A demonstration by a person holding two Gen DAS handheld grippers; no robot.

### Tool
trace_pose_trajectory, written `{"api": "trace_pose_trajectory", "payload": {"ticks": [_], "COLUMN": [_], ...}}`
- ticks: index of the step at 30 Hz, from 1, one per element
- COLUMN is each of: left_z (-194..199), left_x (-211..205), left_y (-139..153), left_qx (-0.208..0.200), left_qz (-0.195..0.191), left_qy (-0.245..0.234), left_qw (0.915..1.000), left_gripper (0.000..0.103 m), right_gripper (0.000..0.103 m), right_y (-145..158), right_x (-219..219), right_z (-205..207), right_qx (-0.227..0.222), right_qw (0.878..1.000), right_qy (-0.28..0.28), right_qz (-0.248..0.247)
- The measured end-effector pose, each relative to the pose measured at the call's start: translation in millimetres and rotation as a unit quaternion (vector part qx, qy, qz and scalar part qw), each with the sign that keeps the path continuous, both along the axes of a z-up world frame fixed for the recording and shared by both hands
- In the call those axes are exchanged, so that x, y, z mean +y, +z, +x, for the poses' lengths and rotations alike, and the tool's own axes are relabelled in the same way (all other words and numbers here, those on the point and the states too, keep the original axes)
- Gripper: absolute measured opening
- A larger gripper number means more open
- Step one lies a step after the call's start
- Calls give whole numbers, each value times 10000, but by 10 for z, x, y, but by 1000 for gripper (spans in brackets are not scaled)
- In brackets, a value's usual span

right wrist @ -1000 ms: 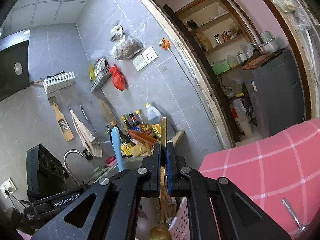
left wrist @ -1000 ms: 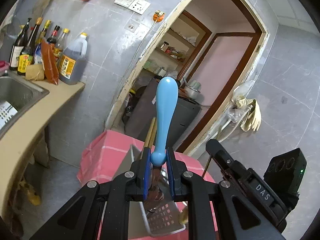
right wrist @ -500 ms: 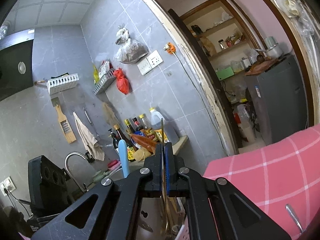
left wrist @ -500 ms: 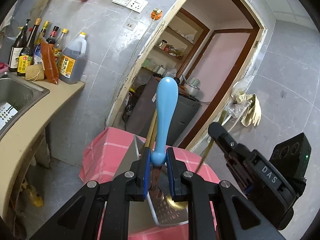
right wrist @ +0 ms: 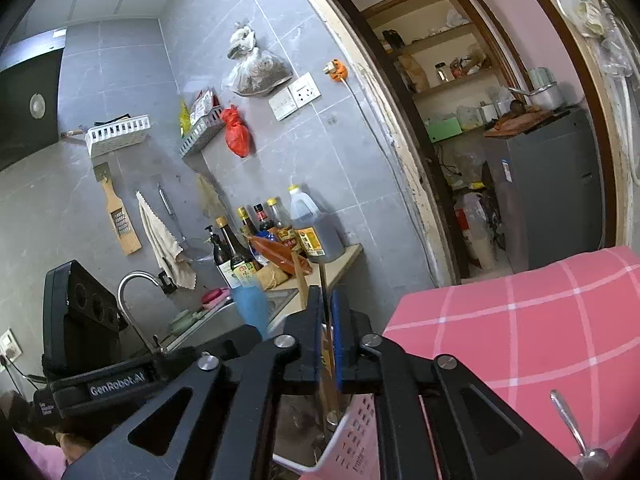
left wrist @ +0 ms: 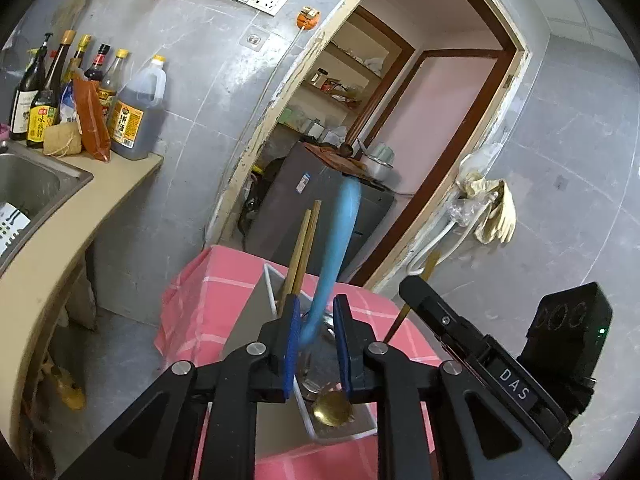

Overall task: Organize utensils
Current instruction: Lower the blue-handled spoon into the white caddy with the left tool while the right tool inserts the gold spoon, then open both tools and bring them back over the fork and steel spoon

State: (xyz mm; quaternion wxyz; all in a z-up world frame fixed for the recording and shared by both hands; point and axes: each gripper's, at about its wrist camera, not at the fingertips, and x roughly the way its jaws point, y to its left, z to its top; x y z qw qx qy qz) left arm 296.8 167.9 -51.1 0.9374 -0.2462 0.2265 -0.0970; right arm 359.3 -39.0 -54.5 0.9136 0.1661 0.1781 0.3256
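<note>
My left gripper [left wrist: 316, 312] hangs over a white utensil holder [left wrist: 240, 332] on the pink checked table. Its jaws are opening. The blue-handled utensil [left wrist: 340, 232] stands between the pads, blurred and tipping right, its head down in the holder. My right gripper [right wrist: 327, 308] is over the same holder [right wrist: 356, 420], and its jaws are opening too. The thin gold spoon handle [right wrist: 326, 320] stands loose between its pads. The gold spoon's bowl [left wrist: 332, 410] rests inside the holder. Two wooden chopsticks [left wrist: 304, 248] stand in the holder's far end.
A metal spoon [right wrist: 576, 432] lies on the pink tablecloth [right wrist: 520, 320] at the right. To the left are a counter with a sink [left wrist: 28, 184] and sauce bottles [left wrist: 132, 112]. A doorway with a grey cabinet [left wrist: 320, 200] lies behind the table.
Both grippers' jaws have parted. The blue utensil, upright before, now leans right. The gold spoon has dropped lower into the holder. Both hands stayed about where they were.
</note>
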Motion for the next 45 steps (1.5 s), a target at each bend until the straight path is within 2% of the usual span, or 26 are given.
{"api": "trace_pose_trajectory", "payload": {"ticks": [1,3,5,6,8,10,15,16,19,23,30,45], "left_z": [-6,-32,-56,-81,-121,-157,-294,-309,-368,-472,-549,-440], "left_x": [1,4,1,-7,-27,-59,-248,-286,-465,-715,-1144,-1844], "left_y": [13,64,114,158,229,312,522,553,617,653,561,140], "left_qx": [0,-11,-22,-29,-56,-80,-260,-302,-371,-528,-595,-211], "left_qz": [-6,-8,0,29,93,234,670,743,988,1108,1092,1205], "left_qy": [4,26,48,89,162,258,513,542,593,655,703,832], "left_qw": [10000,10000,10000,10000,9998,9994,9961,9953,9926,9903,9897,9890], "left_gripper": [24,29,32,36,43,56,83,87,96,102,102,102], "right_gripper": [22,29,30,33,47,63,83,90,101,102,102,102], "right_y": [19,70,150,195,282,366,559,592,671,727,682,91], "right_x": [-15,-63,-133,-177,-277,-400,-707,-781,-982,-1242,-1665,-2338], "right_z": [-9,-41,-94,-128,-205,-284,-467,-517,-630,-739,-785,-443], "right_qx": [-2,-3,-18,-44,-130,-233,-475,-551,-680,-786,-672,-17], "right_qw": [10000,10000,9999,9998,9992,9982,9942,9929,9893,9844,9795,9782], "right_qy": [-11,-50,-145,-215,-379,-555,-932,-1015,-1222,-1437,-1639,-1627], "right_qz": [-1,18,13,4,-15,-48,-230,-283,-411,-640,-957,-1290]}}
